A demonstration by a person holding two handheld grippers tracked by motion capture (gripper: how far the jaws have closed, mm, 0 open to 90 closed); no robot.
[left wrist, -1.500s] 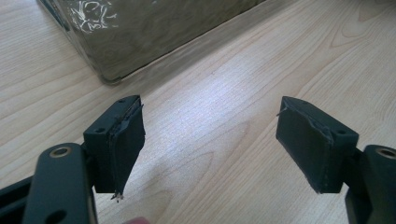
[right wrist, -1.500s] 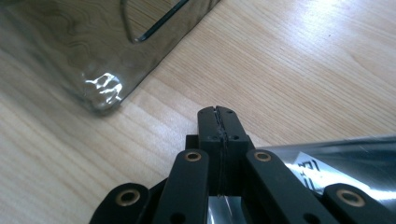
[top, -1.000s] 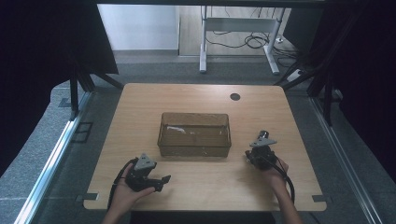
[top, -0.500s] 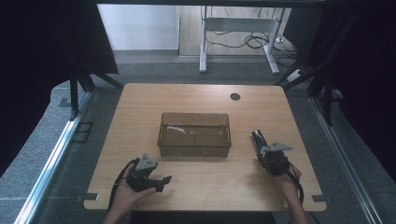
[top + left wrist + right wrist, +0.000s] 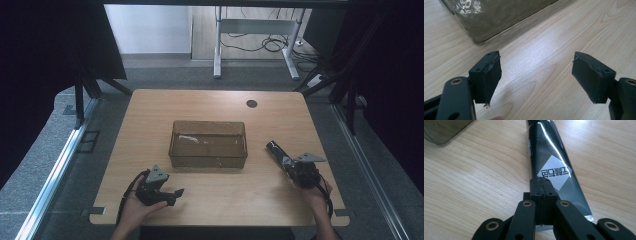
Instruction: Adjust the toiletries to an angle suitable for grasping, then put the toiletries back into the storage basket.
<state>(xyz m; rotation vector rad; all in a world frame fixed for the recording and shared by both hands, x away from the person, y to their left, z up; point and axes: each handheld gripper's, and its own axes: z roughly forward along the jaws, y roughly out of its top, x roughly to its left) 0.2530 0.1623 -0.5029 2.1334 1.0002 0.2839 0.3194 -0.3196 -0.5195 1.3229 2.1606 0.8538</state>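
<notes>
**Table station: securing the black tube before the bin**

Pale wood table (image 5: 210, 205) carries 1 tinted see-through bin (image 5: 208, 144) at its centre; grey floor and a desk frame lie behind.

**Status**
- Right claw (image 5: 541, 183) is clenched. Its 2 pads meet face to face over the tail end of the black tube (image 5: 549, 150). No part of the tube shows between them, so whether it is pinched at all cannot be told.
- The tube lies flat on the table, running straight ahead of the right claw, with its crimped tail just under and behind the tips. The bin corner sits ahead and to the left of this claw.
- Left claw (image 5: 536, 75) is released, jaws wide, nothing between them. Bare table lies under it and the bin wall stands just ahead.

**Procedure (judged)**
1. Release the right claw fully before any lift. Shut pads are likely only to push the tube.
2. Turn the wrist so the pads face the tube's 2 flat sides, or straddle its body.
3. Close on the firm body ahead of the crimp, since the glossy tail is likely to slip.
4. Lift clear of the bin rim, then carry.
5. Keep the left claw clear of the bin wall.
</notes>
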